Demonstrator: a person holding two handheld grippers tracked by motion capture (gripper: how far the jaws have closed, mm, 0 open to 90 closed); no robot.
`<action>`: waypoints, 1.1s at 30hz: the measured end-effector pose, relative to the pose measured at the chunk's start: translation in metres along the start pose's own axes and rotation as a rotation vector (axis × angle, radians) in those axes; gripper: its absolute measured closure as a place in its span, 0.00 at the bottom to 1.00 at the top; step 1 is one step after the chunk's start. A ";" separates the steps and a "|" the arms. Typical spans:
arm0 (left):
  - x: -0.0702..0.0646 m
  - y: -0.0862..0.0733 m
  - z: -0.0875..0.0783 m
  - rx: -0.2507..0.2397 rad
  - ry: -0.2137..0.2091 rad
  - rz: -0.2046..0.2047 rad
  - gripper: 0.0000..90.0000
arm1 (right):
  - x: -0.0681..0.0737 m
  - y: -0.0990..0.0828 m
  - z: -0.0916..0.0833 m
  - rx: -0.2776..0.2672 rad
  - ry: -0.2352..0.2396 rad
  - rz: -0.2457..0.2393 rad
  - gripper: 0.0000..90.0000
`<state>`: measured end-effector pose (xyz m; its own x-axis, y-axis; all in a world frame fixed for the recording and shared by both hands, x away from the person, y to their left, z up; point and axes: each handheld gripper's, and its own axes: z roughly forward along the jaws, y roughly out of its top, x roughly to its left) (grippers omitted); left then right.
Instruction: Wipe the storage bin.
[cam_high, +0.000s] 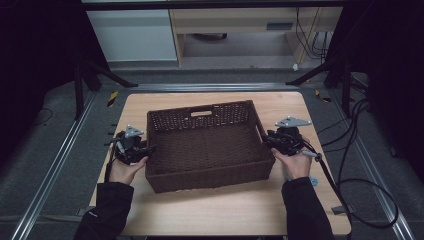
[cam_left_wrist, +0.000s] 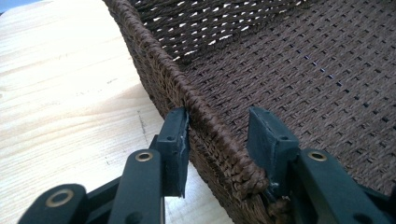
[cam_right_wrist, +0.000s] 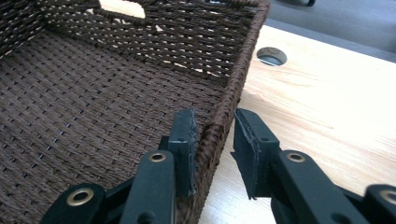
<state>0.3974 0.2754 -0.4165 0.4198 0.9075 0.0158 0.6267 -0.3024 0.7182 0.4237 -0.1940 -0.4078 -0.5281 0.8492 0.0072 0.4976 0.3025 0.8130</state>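
Both grippers straddle the basket (cam_high: 207, 145) walls: left gripper (cam_left_wrist: 217, 140) and right gripper (cam_right_wrist: 212, 144) stand narrowly apart, seemingly not clamping. Next, both should close before lifting.

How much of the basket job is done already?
Done: the left gripper and right gripper each straddle a side rim of the brown basket. In hand: neither clamps it; a gap shows beside each rim. Left: squeezing and moving it; it sits on the table.
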 end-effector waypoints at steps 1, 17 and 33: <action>0.001 0.000 0.000 -0.002 -0.002 0.000 0.65 | 0.000 0.000 0.001 0.002 0.001 -0.001 0.77; -0.010 -0.008 -0.007 -0.004 0.017 0.033 0.52 | 0.010 -0.006 -0.001 0.020 -0.001 0.002 0.81; -0.007 -0.010 -0.003 0.042 0.018 0.021 0.68 | 0.014 -0.007 -0.016 -0.037 0.014 0.045 0.73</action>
<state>0.3863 0.2731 -0.4220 0.4220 0.9055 0.0435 0.6445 -0.3334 0.6881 0.4020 -0.1912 -0.4041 -0.5153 0.8554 0.0522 0.4956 0.2478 0.8324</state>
